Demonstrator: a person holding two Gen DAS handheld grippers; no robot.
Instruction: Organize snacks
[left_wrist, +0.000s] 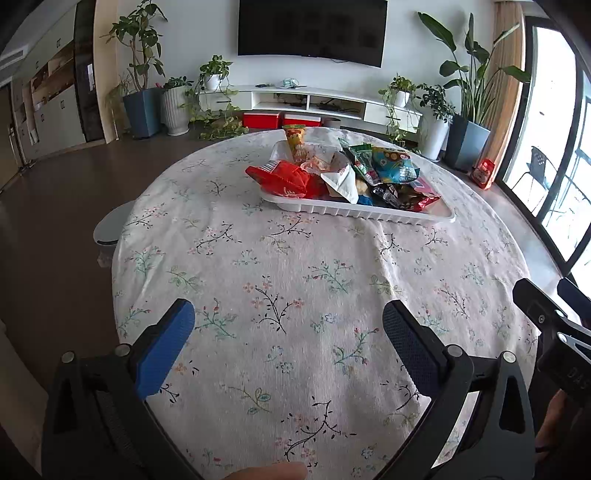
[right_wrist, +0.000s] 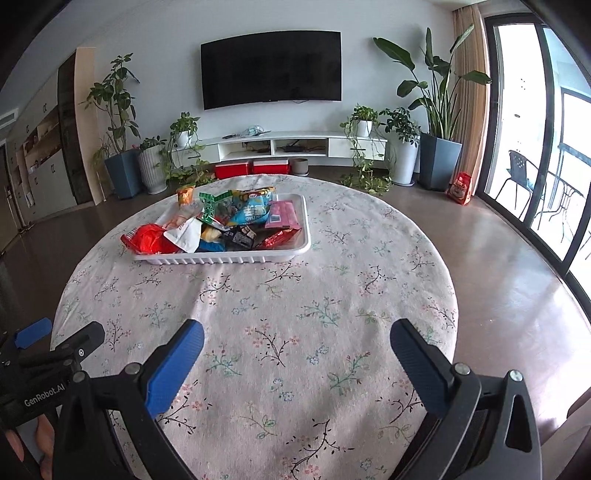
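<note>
White tray (right_wrist: 258, 257) heaped w/ snack packets (right_wrist: 221, 221) sits on far half of round desk (right_wrist: 295, 332), floral cloth. Left gripper (left_wrist: 288, 332) and right gripper (right_wrist: 295, 350) both hover over near edge, jaws wide apart, nothing btwn them, well short of tray.

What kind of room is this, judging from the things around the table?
Most likely a home living room: a wall-mounted television above a low white media cabinet, potted plants along the wall, and a round table with a floral cloth.
</note>
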